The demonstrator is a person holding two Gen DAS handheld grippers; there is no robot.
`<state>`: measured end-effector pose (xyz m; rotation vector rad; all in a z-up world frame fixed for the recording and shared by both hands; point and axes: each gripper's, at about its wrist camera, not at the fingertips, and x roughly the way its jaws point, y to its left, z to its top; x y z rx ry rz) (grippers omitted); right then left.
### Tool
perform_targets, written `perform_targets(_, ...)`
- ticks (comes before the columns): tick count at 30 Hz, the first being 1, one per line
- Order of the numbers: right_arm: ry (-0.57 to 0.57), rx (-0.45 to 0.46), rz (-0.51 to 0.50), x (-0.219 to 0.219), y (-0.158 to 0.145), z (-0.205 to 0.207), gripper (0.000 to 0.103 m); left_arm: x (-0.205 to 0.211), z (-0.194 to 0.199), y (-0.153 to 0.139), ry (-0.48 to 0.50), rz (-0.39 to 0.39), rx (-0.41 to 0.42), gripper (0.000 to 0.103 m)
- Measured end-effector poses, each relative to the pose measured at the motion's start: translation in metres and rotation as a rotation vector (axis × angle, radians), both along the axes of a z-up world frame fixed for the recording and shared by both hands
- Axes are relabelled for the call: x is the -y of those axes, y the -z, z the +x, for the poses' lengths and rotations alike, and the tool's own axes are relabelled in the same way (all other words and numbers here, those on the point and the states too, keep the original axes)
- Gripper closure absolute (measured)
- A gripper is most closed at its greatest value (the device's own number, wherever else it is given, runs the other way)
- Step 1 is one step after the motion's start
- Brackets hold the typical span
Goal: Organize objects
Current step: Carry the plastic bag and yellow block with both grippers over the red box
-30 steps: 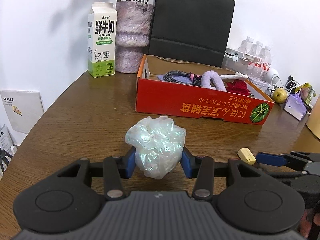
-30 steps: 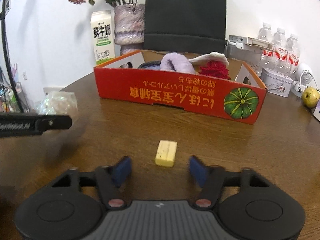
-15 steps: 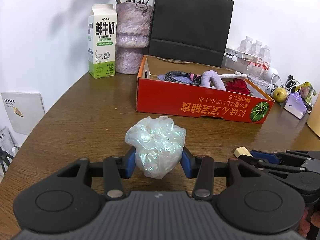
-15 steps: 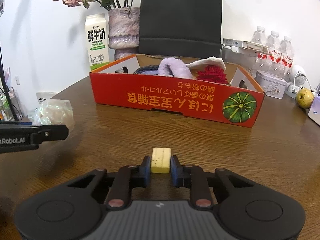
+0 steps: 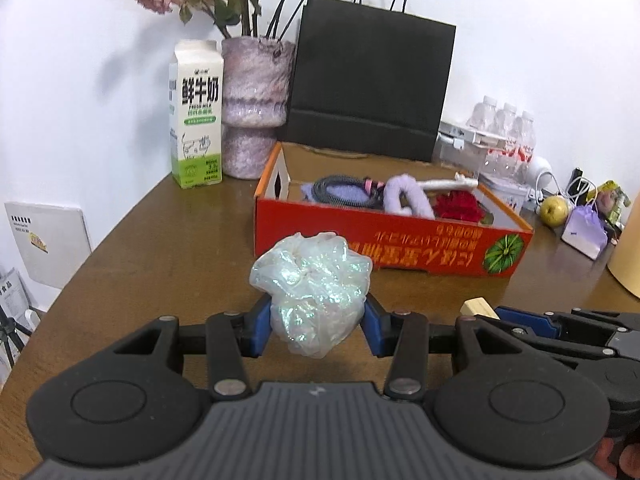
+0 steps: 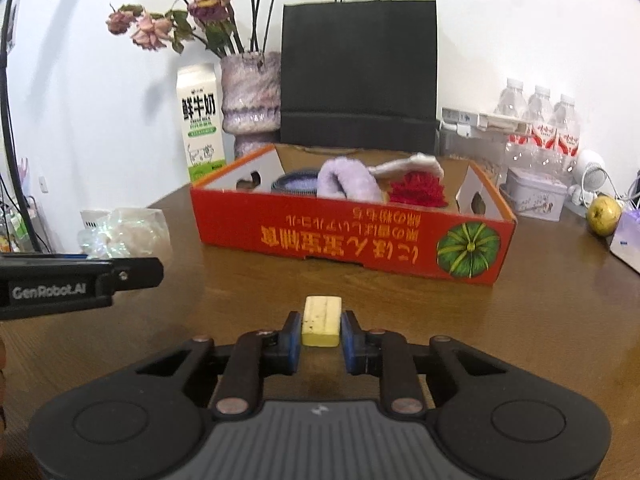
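**Both claws loaded, box next**

Clamping now on the small pale-yellow rectangular block: right gripper at its tightest, blue pads pressing both sides, where a second ago the jaws were standing wide around the block lying loose on the brown wooden table. Gripping as before with the left gripper on the crumpled iridescent plastic wad, squeezed between the blue pads and now showing a little higher against the open red cardboard box with the green pumpkin print. Sitting just behind both loads, that box, already holding a purple fuzzy roll, a red woolly bundle and a dark coiled cable. Meaning, probably: picking finished for both items, carrying over the near wall and dropping inside remaining. Watching for the wad springing free, being soft and slippery-looking.
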<state>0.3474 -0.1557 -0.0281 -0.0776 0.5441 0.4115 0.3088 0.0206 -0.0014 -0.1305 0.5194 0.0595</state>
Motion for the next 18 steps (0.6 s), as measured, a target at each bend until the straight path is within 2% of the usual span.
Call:
perform_targets(8,-0.002,0.065,0.018,0.008,-0.025,0.014,0.083,0.019,0.028,-0.021,-0.011,0.011,0.048,0.057)
perform_targets(10,0.001,0.084,0.025,0.009,-0.031,0.019,0.083,0.02,0.038,-0.024,-0.023,-0.007,0.059,0.057)
perform_targets(13,0.006,0.11,0.038,0.01,-0.038,0.032,0.083,0.022,0.054,-0.028,-0.04,-0.028,0.079,0.057)
perform_targets(18,0.013,0.133,0.076,0.009,-0.044,0.059,0.083,0.029,0.084,-0.029,-0.04,-0.021,0.091,0.057)
